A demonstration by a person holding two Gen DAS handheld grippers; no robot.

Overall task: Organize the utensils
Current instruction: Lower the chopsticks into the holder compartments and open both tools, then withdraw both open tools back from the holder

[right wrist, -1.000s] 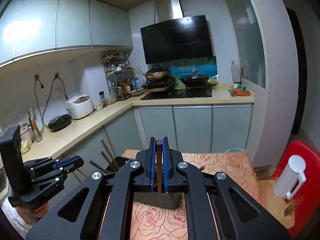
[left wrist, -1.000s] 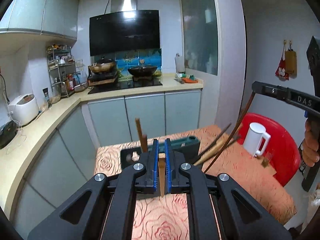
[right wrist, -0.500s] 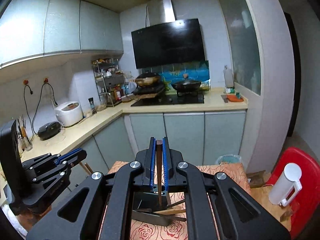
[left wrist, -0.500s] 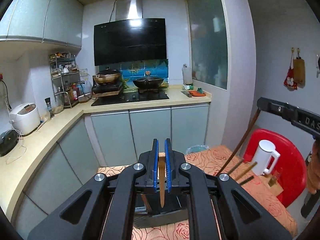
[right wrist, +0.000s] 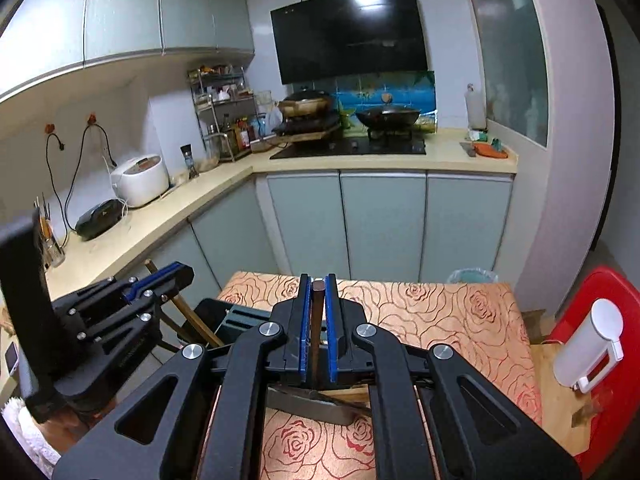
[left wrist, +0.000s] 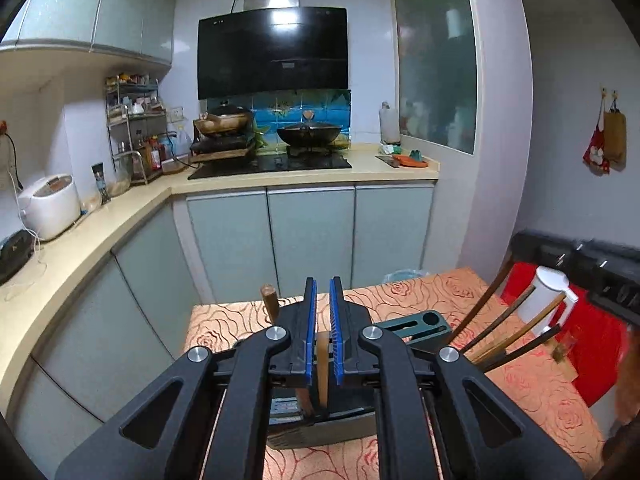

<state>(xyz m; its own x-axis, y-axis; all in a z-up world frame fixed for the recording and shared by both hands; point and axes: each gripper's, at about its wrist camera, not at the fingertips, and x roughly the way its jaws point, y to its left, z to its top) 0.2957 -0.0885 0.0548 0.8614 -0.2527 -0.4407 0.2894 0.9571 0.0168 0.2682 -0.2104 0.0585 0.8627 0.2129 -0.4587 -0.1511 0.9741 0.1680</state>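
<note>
My left gripper [left wrist: 323, 312] hangs over the dark green utensil holder [left wrist: 412, 326], and its jaws are opening. A light wooden chopstick [left wrist: 322, 368] stands between the blue pads, low down, with a thin gap on each side. A darker chopstick [left wrist: 270, 304] stands in the holder just left of it. Several chopsticks [left wrist: 508, 332] lean out of the holder on the right. My right gripper [right wrist: 316, 300] is shut on a dark brown chopstick [right wrist: 318, 320] above the holder [right wrist: 244, 316]. The left gripper [right wrist: 184, 274] shows at its left.
The holder sits on a small table with a rose-patterned cloth [right wrist: 452, 320]. A white jug [left wrist: 544, 296] stands on a red chair [left wrist: 596, 344] to the right. Kitchen cabinets [left wrist: 308, 240] run close behind the table, with a bin [right wrist: 472, 276] at the far corner.
Both grippers have come forward and down over the holder, which now lies under the fingers. The light chopstick sits lower between the left pads than before.
</note>
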